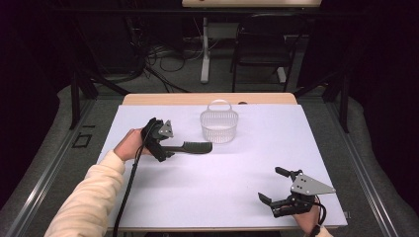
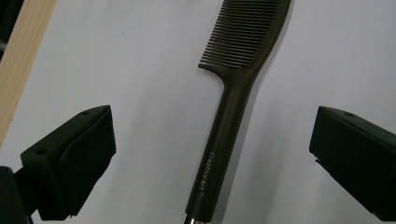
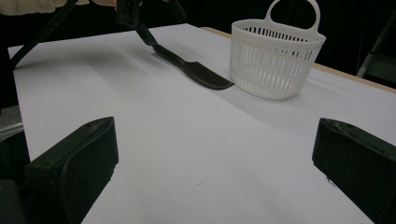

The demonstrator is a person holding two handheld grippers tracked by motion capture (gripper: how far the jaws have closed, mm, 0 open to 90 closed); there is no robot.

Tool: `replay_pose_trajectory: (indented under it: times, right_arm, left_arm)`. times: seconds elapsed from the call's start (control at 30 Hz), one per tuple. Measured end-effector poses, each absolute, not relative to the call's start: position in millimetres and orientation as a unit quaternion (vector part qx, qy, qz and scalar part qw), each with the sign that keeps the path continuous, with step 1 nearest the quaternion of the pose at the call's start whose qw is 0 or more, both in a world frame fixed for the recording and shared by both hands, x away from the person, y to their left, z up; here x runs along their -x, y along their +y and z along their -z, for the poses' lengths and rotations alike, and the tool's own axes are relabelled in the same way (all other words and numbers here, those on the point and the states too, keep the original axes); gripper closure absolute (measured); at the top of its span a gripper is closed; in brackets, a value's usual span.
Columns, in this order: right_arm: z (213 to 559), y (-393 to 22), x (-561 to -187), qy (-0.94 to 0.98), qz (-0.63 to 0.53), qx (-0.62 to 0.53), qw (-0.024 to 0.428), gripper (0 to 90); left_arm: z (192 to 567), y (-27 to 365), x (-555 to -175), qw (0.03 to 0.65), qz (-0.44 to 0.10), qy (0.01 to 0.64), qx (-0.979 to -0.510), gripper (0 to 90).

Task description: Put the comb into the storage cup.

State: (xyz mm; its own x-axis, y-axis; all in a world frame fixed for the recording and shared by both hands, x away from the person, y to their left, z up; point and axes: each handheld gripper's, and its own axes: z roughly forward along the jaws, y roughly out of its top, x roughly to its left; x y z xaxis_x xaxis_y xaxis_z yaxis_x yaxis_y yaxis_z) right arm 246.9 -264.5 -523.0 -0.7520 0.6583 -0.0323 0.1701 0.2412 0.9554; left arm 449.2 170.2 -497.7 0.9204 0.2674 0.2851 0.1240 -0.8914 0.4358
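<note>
Comb [image 2: 236, 88]: dark, lies flat on the white desk [image 1: 212, 182], teeth end just beside the basket, handle pointing back at the left gripper.
Left gripper [image 1: 165, 148]: jaws spread wide on either side of the comb's handle, apparently not touching it.
Basket [image 1: 219, 126]: white, slotted, upright, loop handle up, near the desk's far edge.
Right gripper [image 1: 277, 186]: wide open, holding nothing, at the desk's near right corner, well apart from the comb.

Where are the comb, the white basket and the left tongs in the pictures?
comb [image 2: 229, 116], left gripper view, middle of its handle.
white basket [image 1: 219, 129], high view, front wall.
left tongs [image 2: 212, 154], left gripper view, midway between the open jaws, over the comb's handle.
</note>
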Motion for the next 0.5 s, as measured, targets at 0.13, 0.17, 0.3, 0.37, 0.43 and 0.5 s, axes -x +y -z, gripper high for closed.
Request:
replay_pose_trajectory:
  times: [0.13,0.17,0.3,0.37,0.43,0.5]
  right_arm:
    - [523,-265,-247,0.756,-0.552,-0.274,0.221,0.0]
    - [523,-265,-247,0.756,-0.552,-0.274,0.221,0.0]
    - [523,-265,-247,0.756,-0.553,-0.273,0.220,0.0]
    - [523,-265,-247,0.756,-0.553,-0.273,0.220,0.0]
    - [523,-265,-247,0.756,-0.552,-0.273,0.220,0.0]
    - [523,-265,-247,0.756,-0.552,-0.272,0.220,0.0]
  left_arm:
    - [493,165,-453,0.196,-0.163,0.084,-0.963,1.6]
    - [493,163,-455,0.189,-0.162,0.080,-0.965,2.6]
    - [492,158,-459,0.170,-0.156,0.068,-0.971,6.5]
    - [493,156,-460,0.161,-0.153,0.063,-0.973,10.0]
    - [495,154,-462,0.154,-0.144,0.056,-0.976,14.5]
    - [497,152,-463,0.142,-0.144,0.053,-0.978,18.8]
